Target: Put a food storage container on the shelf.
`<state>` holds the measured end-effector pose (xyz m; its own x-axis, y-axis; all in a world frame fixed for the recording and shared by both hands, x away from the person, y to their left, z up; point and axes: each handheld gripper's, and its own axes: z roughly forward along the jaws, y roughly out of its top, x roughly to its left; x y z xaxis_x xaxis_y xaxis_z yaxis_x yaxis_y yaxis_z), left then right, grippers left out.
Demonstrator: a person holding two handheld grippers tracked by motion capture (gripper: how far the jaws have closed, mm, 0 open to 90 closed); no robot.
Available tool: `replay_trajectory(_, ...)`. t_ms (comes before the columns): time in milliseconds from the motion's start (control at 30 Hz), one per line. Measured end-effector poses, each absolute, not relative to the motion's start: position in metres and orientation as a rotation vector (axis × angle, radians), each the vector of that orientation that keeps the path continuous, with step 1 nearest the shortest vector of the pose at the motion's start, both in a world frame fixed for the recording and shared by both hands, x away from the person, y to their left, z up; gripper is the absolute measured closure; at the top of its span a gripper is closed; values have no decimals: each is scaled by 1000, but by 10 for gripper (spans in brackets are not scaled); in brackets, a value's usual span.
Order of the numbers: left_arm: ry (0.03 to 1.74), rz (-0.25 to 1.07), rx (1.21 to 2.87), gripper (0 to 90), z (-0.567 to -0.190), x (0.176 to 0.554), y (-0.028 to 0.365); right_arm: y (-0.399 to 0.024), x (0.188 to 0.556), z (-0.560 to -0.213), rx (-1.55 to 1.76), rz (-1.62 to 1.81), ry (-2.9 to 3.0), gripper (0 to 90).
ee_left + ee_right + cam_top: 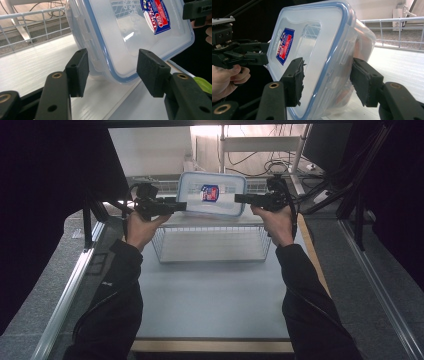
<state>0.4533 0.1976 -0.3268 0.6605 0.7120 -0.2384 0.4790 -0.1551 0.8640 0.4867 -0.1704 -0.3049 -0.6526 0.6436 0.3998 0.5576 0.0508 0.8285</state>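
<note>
The clear container [212, 193], closed by a blue-rimmed lid with a red and blue label [210, 193], stands on edge at 12 o'clock in the high view. Its lower edge appears to rest on the white shelf [220, 220] above the wire basket [212, 245], and the lid faces the person.

The left gripper [181, 206] approaches the container's 9 o'clock edge. In the left gripper view its jaws are spread, one on each side of the lid corner, and neither pad [78, 71] clearly touches the plastic. State: released.

The right gripper [240, 198] sits at the 3 o'clock edge. In the right gripper view its jaws straddle the lid rim and side latch [344, 58]; the pads stand close to the walls. Whether they are pressing cannot be told.

Judged step: a two-sided grasp of the container. Recommended procedure:
- Centre each jaw pair over the rim so both pads land on flat plastic, not on the latch.
- Close both sides evenly.
- Keep the container's tilt unchanged, since an uneven squeeze could twist it off the shelf edge.
</note>
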Motion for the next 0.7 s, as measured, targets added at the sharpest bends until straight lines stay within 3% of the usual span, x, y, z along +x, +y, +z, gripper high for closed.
replay_trajectory(167,955,242,1772,432,-327,452,199,-165,485,-301,1256,1574,2170,449)
replay_trajectory(533,983,332,1722,434,-325,450,196,-159,480,-304,1218,1495,2159,506)
replay_trajectory(700,956,400,1752,364,-321,443,193,-158,476,-305,1194,1488,2145,500)
